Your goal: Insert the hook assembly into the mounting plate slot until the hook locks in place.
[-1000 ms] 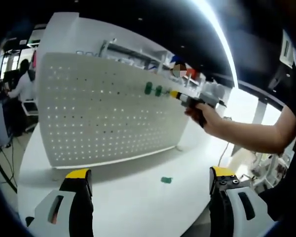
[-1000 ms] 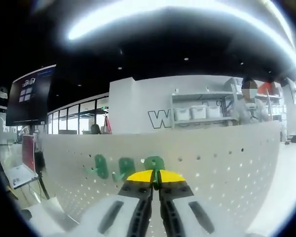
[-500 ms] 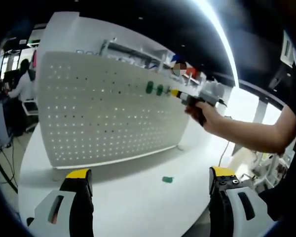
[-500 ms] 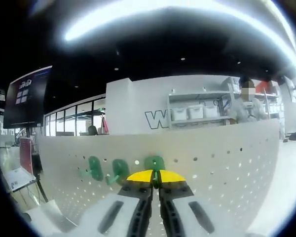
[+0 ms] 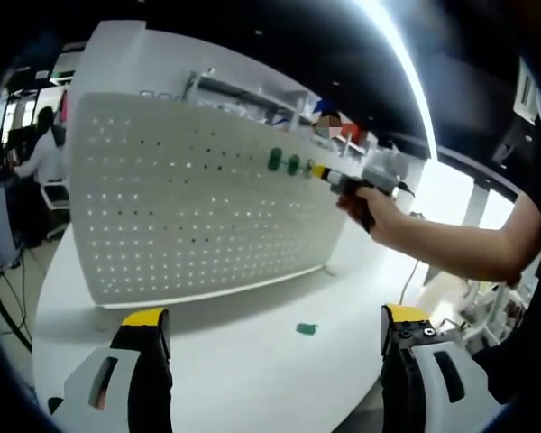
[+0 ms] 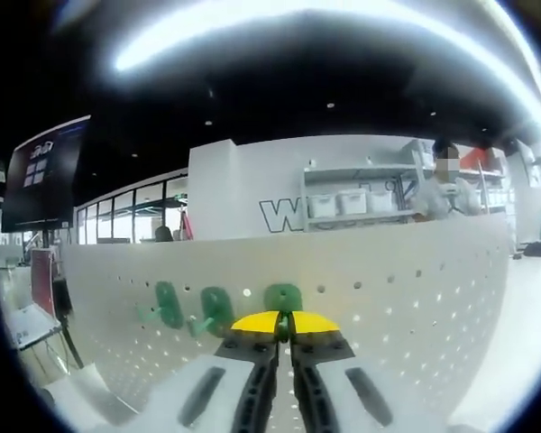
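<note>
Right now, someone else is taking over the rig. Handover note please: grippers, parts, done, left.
Right hand-held gripper: shut on a green plastic hook, pressed at the white perforated mounting board near its top edge.
Left hand-held gripper: open, holding nothing, low over the white table.
Parts: two more green hooks sit in the board beside the held one; a small green piece lies on the table in front of the board.
Done: two hooks mounted.
Left: cannot tell whether the third has locked; seat it, then release. The loose piece may be next.
</note>
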The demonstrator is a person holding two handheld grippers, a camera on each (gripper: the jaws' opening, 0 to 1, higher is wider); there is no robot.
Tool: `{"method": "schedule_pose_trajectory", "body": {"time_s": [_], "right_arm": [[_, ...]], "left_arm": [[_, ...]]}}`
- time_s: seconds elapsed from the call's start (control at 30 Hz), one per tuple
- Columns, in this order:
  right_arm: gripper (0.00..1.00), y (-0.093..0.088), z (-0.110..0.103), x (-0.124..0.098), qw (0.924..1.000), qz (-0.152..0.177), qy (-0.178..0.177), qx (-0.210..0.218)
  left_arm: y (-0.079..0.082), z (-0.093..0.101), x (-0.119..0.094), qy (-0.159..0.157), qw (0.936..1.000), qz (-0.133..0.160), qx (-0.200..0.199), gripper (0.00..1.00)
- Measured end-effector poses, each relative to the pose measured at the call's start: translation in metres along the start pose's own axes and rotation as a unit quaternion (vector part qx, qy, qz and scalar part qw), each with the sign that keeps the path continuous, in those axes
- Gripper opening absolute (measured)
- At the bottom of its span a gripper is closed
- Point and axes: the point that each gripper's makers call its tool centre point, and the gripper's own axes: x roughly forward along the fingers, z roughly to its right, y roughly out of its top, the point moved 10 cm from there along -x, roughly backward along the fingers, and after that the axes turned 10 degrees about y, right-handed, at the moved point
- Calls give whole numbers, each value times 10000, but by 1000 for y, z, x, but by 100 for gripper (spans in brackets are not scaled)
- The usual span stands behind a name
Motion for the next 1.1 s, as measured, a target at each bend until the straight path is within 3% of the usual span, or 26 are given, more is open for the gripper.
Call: {"method": "schedule_pose_trajectory", "body": {"time_s": [0.1,0.3,0.4,0.67,0.93,1.1], "right_arm": [[5,-1,1,2,9998,-37,1,194],[13,4,-2,-4,10000,-32,17,-49],[14,13,-3,-8,9999,72,82,9],[21,39,-12,-34,9983,243,354,-387],[21,38,-8,-69,9978,53,423,-500],[22,26,-9,-92,9973,-243,525,-458]], "left_arm": [[1,0,-3,21,10000,24,2,99],[-1,-2,-8,76,10000,58,15,99],[-3,-1,-9,79,10000,50,18,99],[-4,7,-11,-11,9999,65,136,98],[-13,12,-11,-57,9999,55,62,97],[-19,20,-11,-148,9999,-16,68,97]]}}
